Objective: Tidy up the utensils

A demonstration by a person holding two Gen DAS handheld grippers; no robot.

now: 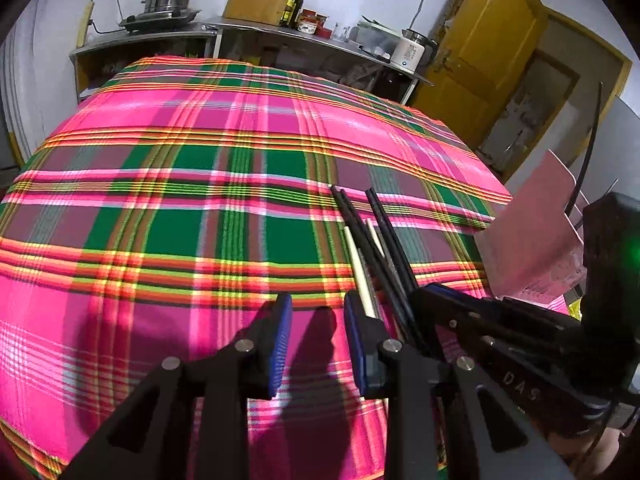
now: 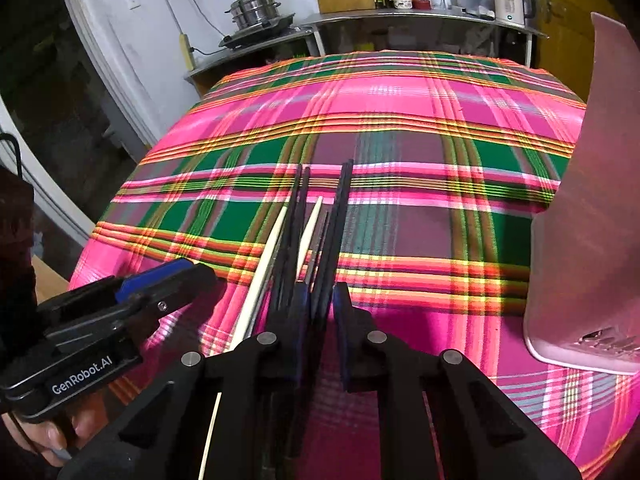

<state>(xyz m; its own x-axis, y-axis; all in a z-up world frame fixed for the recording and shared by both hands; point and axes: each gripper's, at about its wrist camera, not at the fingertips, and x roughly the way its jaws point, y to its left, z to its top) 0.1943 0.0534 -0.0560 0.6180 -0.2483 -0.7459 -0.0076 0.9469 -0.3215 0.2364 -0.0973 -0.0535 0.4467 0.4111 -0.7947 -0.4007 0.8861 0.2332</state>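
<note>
Above a pink-and-green plaid tablecloth (image 2: 420, 128), the right gripper (image 2: 320, 300) clamps a bundle of chopsticks (image 2: 340, 216), its jaws narrowed onto the dark sticks, which point toward 12 o'clock over the cloth. Two pale chopsticks (image 2: 266, 264) show clearly among the dark ones; about four dark sticks can be made out, though they overlap and the count is uncertain. At 9 o'clock in the right wrist view, the left gripper (image 2: 160, 280) hovers just beside the bundle. Its own camera shows the left gripper (image 1: 318, 312) with jaws apart and nothing between them, the chopsticks (image 1: 380, 248) fanning toward 12 o'clock at its right. Only the right wrist view shows the pink holder (image 2: 592, 216) standing at 3 o'clock, cut off by the frame edge; the left view catches just a corner of the pink holder (image 1: 532, 240). The lower ends of the sticks are hidden behind the gripper bodies.
</note>
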